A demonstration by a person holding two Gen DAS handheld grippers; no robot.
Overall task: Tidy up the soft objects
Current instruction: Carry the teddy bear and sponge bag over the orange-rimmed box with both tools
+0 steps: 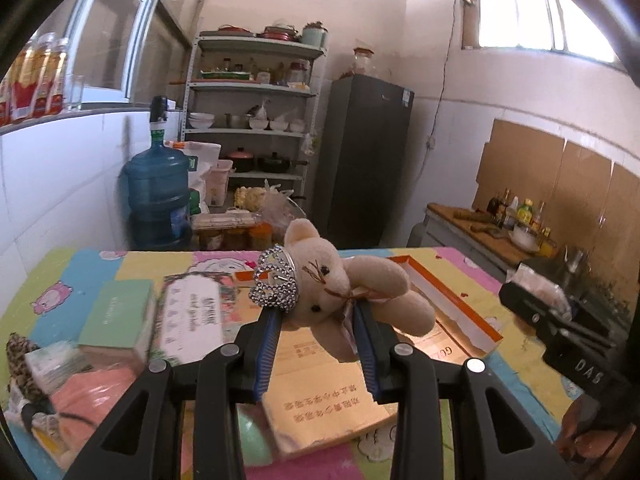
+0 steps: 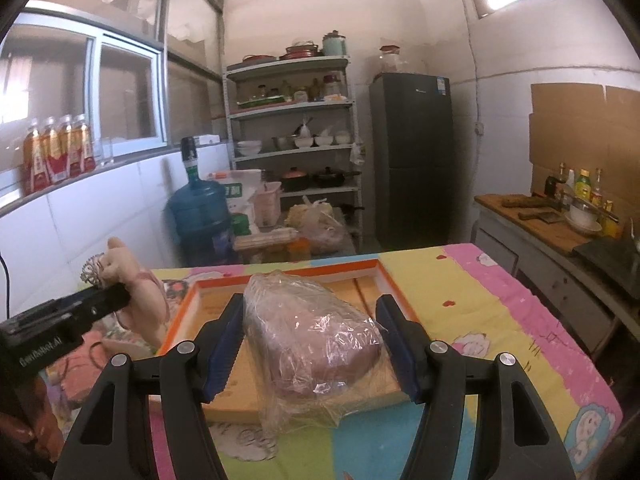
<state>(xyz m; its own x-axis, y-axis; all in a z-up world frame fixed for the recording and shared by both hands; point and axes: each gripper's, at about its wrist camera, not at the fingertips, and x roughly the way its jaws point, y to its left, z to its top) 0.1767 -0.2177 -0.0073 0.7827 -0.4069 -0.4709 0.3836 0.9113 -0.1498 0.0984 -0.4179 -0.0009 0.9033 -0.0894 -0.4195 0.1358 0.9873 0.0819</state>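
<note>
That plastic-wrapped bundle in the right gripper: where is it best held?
Across its bulging middle, from the near end, as the right gripper does. The plastic-wrapped bundle is long and lies along the fingers, so pads on its two long flanks seem safest. The loose film would likely slip if pinched alone.

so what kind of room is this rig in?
Most likely a home kitchen or pantry: a metal shelf rack stacked with bowls and pots, a dark fridge, and a counter with a cutting board and condiment bottles.

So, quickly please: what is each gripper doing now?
Left gripper: closed on the teddy bear.
Right gripper: closed on the plastic-wrapped bundle.
</note>
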